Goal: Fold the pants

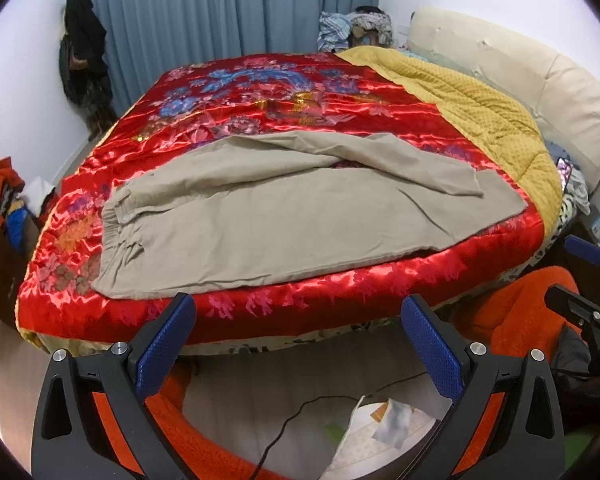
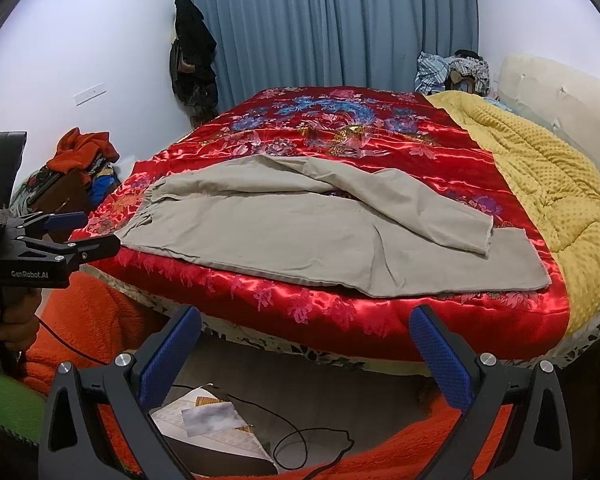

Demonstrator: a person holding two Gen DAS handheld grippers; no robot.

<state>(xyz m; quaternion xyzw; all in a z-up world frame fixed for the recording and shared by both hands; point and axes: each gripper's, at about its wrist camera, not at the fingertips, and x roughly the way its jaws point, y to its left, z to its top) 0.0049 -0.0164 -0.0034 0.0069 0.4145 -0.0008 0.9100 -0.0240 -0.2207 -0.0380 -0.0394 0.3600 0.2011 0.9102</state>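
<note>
— Khaki pants [image 1: 268,216] lie spread on the red quilt [image 1: 300,112], 1 leg crossed over; folding hasn't begun.
— Left gripper [image 1: 296,312] and right gripper [image 2: 306,322] gape empty. Next, grab the waistband and cuffs.

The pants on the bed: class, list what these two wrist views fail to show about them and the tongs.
1. Pants: the lower leg is partly covered by the upper leg folded across it, both views.
2. Waistband: fastening too small to read.
3. Right tongs: in the left wrist view, cut off by the right edge.
4. Left tongs: in the right wrist view, seen side-on, so the gap is unclear there.
</note>
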